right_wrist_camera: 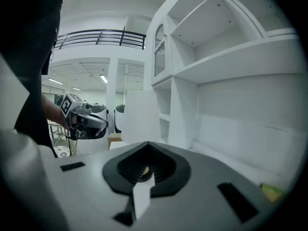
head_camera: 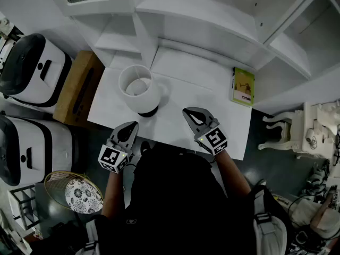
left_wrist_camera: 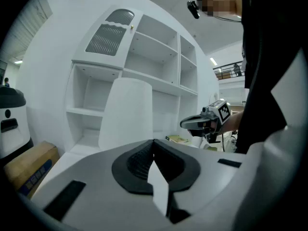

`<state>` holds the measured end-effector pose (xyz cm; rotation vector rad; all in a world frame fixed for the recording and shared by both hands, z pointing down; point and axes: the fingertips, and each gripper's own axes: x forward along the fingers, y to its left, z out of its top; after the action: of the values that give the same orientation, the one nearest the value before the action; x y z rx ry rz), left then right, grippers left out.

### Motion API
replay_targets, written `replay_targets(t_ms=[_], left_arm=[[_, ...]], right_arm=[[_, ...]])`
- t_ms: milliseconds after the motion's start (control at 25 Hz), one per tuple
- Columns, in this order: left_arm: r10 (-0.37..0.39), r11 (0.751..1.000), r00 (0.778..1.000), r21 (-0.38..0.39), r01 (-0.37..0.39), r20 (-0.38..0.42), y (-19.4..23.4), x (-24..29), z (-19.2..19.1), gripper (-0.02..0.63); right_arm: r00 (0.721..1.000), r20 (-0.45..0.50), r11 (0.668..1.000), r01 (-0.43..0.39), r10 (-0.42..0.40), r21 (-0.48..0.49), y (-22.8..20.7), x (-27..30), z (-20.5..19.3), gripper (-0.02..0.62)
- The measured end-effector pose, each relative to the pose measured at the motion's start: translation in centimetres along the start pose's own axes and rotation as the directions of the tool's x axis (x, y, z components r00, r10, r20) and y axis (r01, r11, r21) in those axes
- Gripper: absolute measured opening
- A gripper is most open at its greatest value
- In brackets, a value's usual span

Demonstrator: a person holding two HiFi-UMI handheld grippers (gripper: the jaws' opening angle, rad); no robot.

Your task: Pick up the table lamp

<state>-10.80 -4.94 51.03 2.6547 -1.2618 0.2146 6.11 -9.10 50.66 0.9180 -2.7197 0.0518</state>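
The table lamp [head_camera: 139,89] has a white drum shade and a dark base, and stands upright on the left half of the white desk [head_camera: 175,121]. My left gripper [head_camera: 131,125] hovers at the desk's front edge, just in front of the lamp, with its jaws shut and empty. Right of the lamp and apart from it, my right gripper [head_camera: 187,111] is over the desk, its jaws meeting at the tip with nothing between them. The lamp's shade [left_wrist_camera: 126,112] rises ahead in the left gripper view. In the right gripper view the shade [right_wrist_camera: 139,117] is ahead to the left.
A green book [head_camera: 243,86] lies at the desk's back right. White shelving [head_camera: 202,15] rises behind the desk. Left of the desk are a cardboard box [head_camera: 77,86] and two white machines [head_camera: 32,70]. A wire basket [head_camera: 69,190] is on the floor, and an ornate white stand [head_camera: 313,126] is at the right.
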Motion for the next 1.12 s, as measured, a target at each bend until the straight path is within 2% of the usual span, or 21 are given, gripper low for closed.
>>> replay_targets(t_ms=[280, 560, 760, 1120], left_arm=[[-0.007, 1.0, 1.0, -0.003, 0.007, -0.011, 0.3, -0.3, -0.8, 0.011], [0.003, 1.0, 1.0, 0.008, -0.003, 0.015, 0.6, -0.4, -0.6, 0.011], [0.01, 1.0, 0.999, 0.013, -0.01, 0.041, 1.2, -0.2, -1.0, 0.036], [-0.024, 1.0, 0.999, -0.009, 0.024, 0.024, 2.3, 0.6, -2.6, 0.074]], right_arm=[[1.0, -0.005, 1.0, -0.007, 0.007, -0.011, 0.1, 0.6, 0.0, 0.006], [1.0, 0.021, 1.0, -0.015, 0.015, 0.009, 0.3, 0.9, 0.7, 0.006], [1.0, 0.006, 1.0, 0.009, -0.009, -0.001, 0.2, 1.0, 0.6, 0.006], [0.997, -0.031, 0.998, 0.067, -0.067, -0.004, -0.7, 0.8, 0.0, 0.008]])
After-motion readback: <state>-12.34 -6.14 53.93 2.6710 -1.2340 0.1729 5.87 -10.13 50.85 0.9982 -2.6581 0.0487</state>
